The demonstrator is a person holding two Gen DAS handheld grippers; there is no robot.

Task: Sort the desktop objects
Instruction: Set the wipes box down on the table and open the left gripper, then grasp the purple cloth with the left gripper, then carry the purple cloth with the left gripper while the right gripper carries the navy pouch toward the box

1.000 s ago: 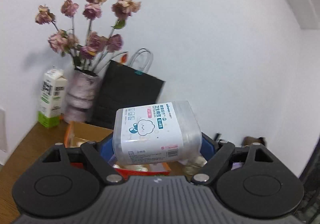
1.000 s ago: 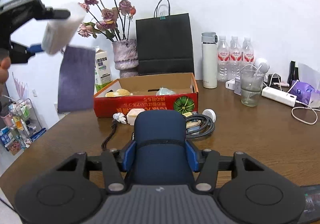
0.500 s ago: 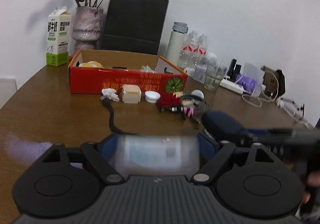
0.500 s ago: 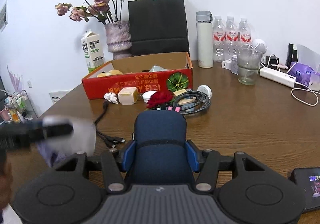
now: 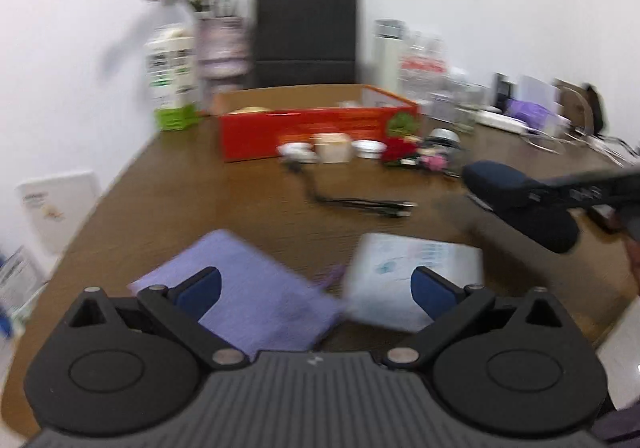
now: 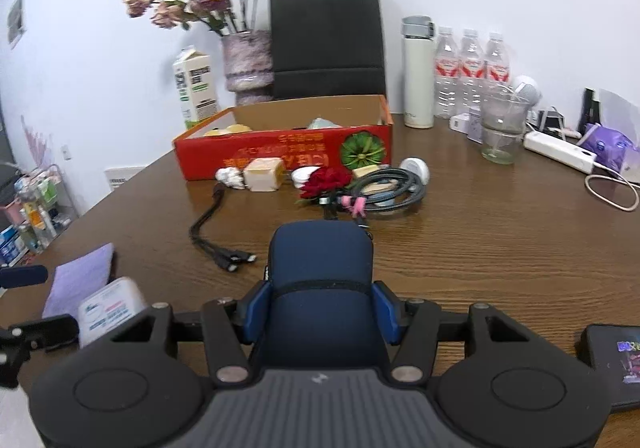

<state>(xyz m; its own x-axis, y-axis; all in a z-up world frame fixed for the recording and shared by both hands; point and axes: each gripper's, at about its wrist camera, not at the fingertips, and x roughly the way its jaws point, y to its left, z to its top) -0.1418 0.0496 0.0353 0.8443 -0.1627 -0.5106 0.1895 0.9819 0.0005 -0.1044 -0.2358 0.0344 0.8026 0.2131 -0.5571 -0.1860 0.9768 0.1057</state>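
Note:
My left gripper (image 5: 316,288) is open and empty just above the table's near edge. The white cotton-swab box (image 5: 412,272) lies on the table by its right finger, and also shows in the right wrist view (image 6: 110,308). A purple cloth (image 5: 240,288) lies under the left finger and shows in the right wrist view (image 6: 78,280). My right gripper (image 6: 316,308) is shut on a dark blue pouch (image 6: 322,272), held above the table; the pouch shows at the right in the left wrist view (image 5: 516,199). The left wrist view is blurred.
A red cardboard box (image 6: 280,143) stands mid-table with small items, a red flower (image 6: 324,179) and coiled cables (image 6: 388,187) in front. A black cable (image 6: 216,232) lies nearer. Milk carton (image 6: 194,87), vase, black bag, bottles and a glass (image 6: 500,127) stand behind. A phone (image 6: 616,360) lies right.
My left gripper came down from high in the air to the table's near edge, opened, and let go of the cotton-swab box, which now lies beside the purple cloth. The right gripper still holds the pouch.

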